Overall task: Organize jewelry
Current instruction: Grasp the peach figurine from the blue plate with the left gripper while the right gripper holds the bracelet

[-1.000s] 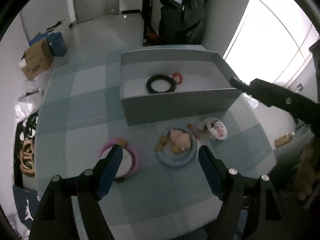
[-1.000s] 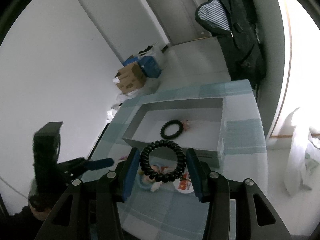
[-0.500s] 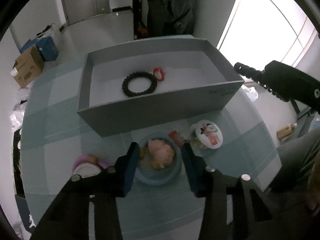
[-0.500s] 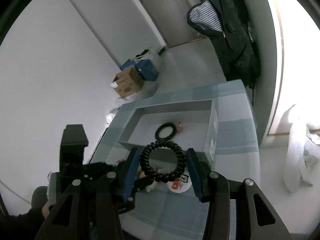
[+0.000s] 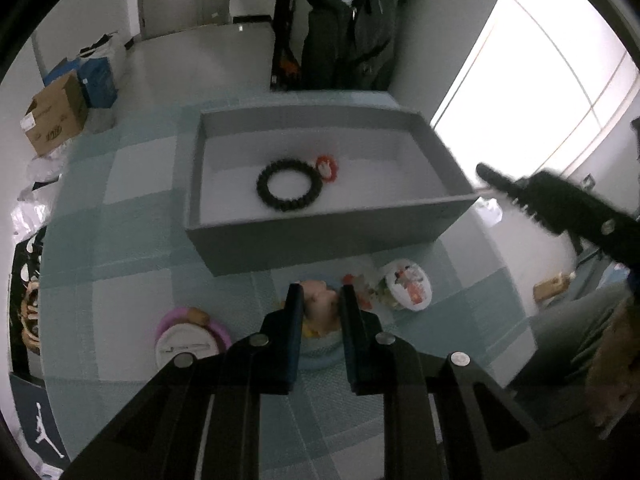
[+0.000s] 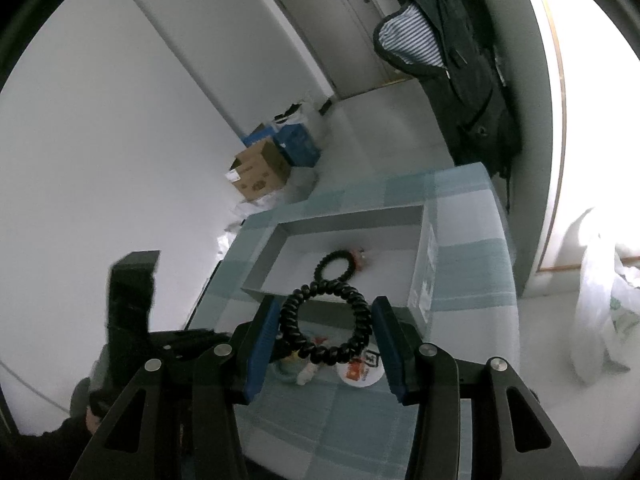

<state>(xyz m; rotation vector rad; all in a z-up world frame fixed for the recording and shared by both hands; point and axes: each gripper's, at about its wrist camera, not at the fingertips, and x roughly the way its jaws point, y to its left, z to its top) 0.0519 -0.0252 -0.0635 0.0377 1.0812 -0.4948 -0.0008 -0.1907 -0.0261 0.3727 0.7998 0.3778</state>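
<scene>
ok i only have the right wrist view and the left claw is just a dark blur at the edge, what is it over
observer: the left claw is closing, with a pink piece between its jaws, over a blue dish
operator: anything next to that dish that i can't see
observer: a pink-rimmed dish with a white top lies on the checked cloth just left of it, apart from it
operator: is the claw touching that one
observer: no, both fingers stand to the right of it, clear of its rim
</scene>
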